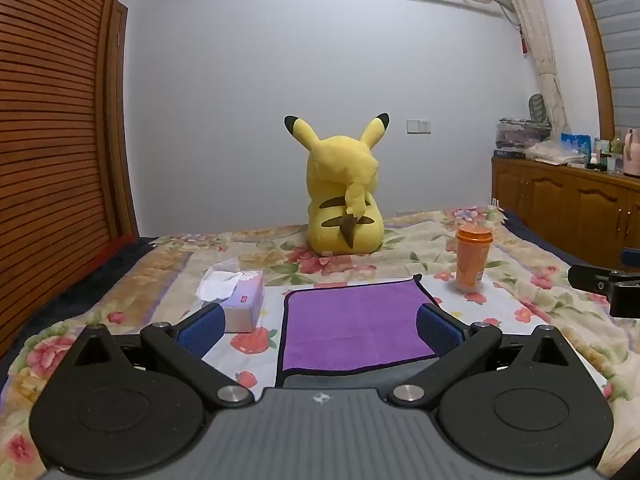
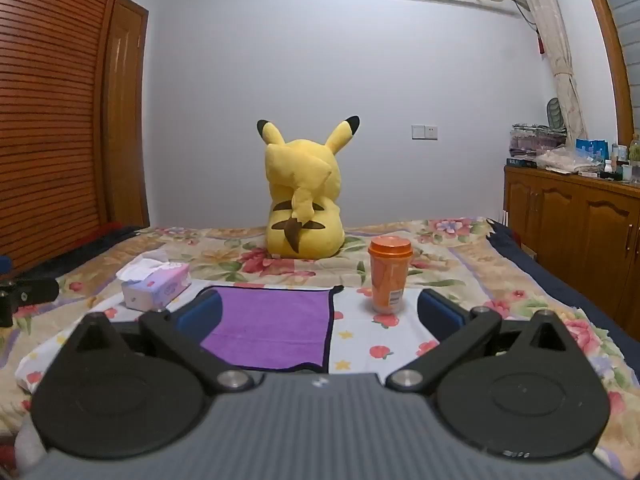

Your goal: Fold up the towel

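Left wrist view: a tissue box [image 1: 236, 300] sits on the bed [image 1: 560, 320] just left of the towel [image 1: 356, 328], with a tissue sticking out of its top. An orange cup [image 1: 473, 258] with a lid stands upright past the towel's far right corner, apart from it. A yellow plush toy [image 1: 344, 196] sits farther back, facing the wall. The purple towel lies flat on the flowered bedspread, dark-edged, its near edge slightly wavy. The left tongs [image 1: 320, 326] hover with jaws wide, holding nothing, the towel showing between them.

Right wrist view: the cup [image 2: 390, 274] stands between the blue fingers [image 2: 440, 314], beyond them. The tissue box [image 2: 156, 286] lies far left, the plush [image 2: 304, 200] behind. The towel [image 2: 276, 328] lies near left, beside the left finger. The right tongs [image 2: 320, 316] are spread wide and empty.
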The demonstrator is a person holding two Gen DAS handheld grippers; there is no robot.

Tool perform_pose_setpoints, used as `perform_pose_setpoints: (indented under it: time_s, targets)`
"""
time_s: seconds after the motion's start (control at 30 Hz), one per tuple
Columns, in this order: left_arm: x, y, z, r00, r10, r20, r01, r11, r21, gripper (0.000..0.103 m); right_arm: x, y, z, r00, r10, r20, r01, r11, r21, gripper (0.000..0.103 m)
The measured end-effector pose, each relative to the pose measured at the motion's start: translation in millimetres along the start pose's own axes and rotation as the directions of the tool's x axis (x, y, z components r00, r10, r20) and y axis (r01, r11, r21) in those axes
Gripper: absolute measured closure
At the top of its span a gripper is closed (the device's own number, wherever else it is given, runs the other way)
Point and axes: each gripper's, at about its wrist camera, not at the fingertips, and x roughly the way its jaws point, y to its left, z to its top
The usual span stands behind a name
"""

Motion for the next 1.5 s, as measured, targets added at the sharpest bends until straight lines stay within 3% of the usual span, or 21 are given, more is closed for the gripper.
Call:
perform_pose_setpoints:
  time_s: [1.5]
  targets:
    - [2.9, 3.0, 0.2, 1.000, 0.006, -0.012, -0.006, 1.000, 0.008, 0.000, -0.2, 0.6, 0.8, 1.000, 0.006, -0.002, -0.006, 1.000, 0.006, 0.000]
